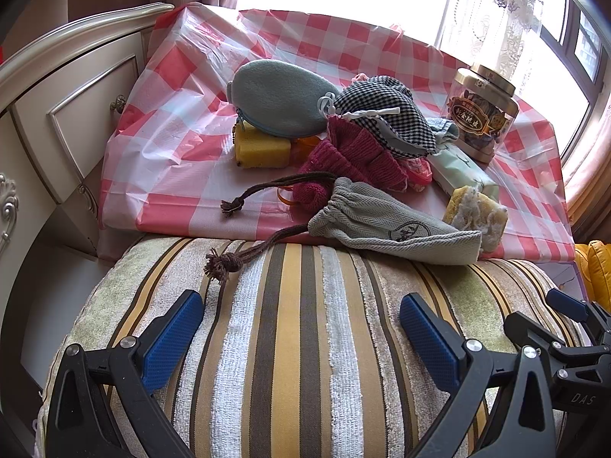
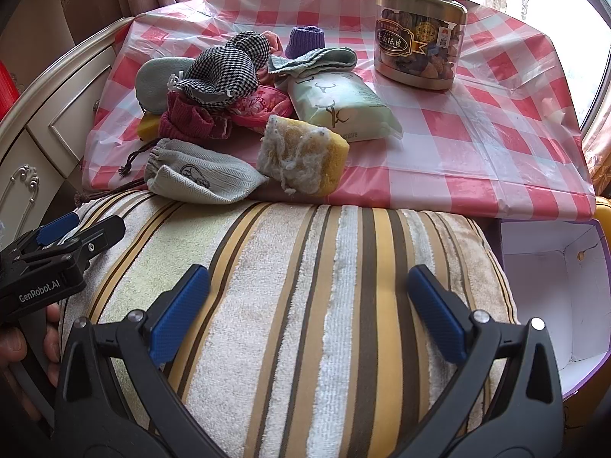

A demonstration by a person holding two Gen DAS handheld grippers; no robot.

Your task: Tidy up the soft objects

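A gold-lidded clear jar of dried peel is seen far right on the red-checked table cover. A cream drawer cabinet is placed left; an open white box near right.

Striped cushion: ribbed terry-like cloth, matt; checked table cover thin glossy plastic film, wrinkled. Drawstring pouch matt herringbone weave, red knit coarse wool, sponge porous and frayed. Jar clear plastic with shiny gold metal-look lid, gripper pads textured blue rubbery, arms matt black plastic.
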